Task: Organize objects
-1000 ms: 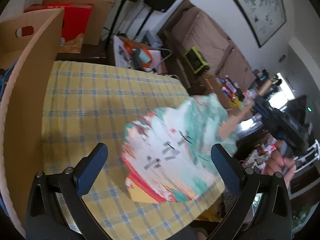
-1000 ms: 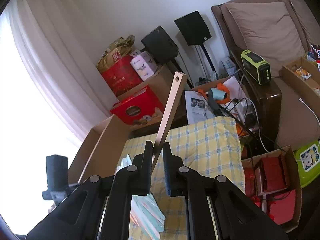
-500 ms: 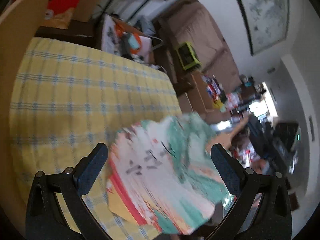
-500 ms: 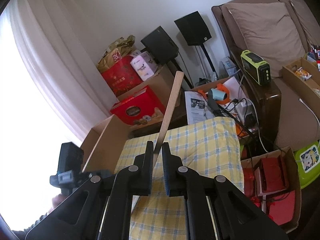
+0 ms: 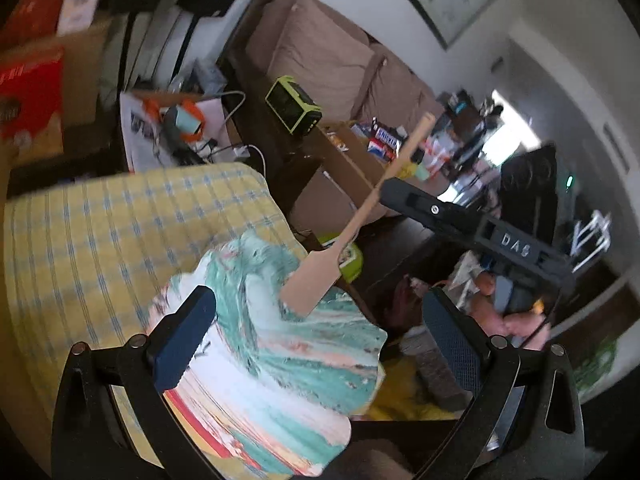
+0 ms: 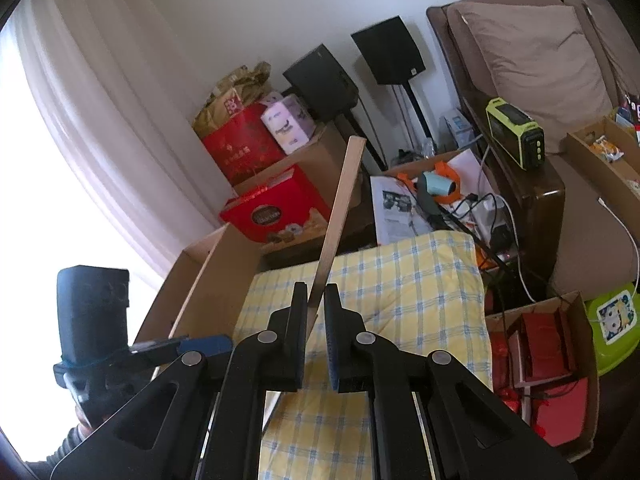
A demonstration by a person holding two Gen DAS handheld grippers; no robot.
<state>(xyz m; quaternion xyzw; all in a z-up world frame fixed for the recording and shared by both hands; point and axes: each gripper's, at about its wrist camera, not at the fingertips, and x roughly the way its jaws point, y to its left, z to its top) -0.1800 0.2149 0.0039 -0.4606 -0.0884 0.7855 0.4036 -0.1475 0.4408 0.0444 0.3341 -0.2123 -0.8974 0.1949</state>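
Above the yellow checked worktop (image 6: 400, 280), right tool (image 6: 316, 312) pinches wooden spatula (image 5: 352, 224) by its handle, blade over a painted fan (image 5: 280, 360); left tool (image 5: 320, 344) gapes wide, holding nothing.

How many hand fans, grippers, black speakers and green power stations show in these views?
hand fan: 1
grippers: 2 (left gripper, right gripper)
black speakers: 2
green power station: 1
Total: 6
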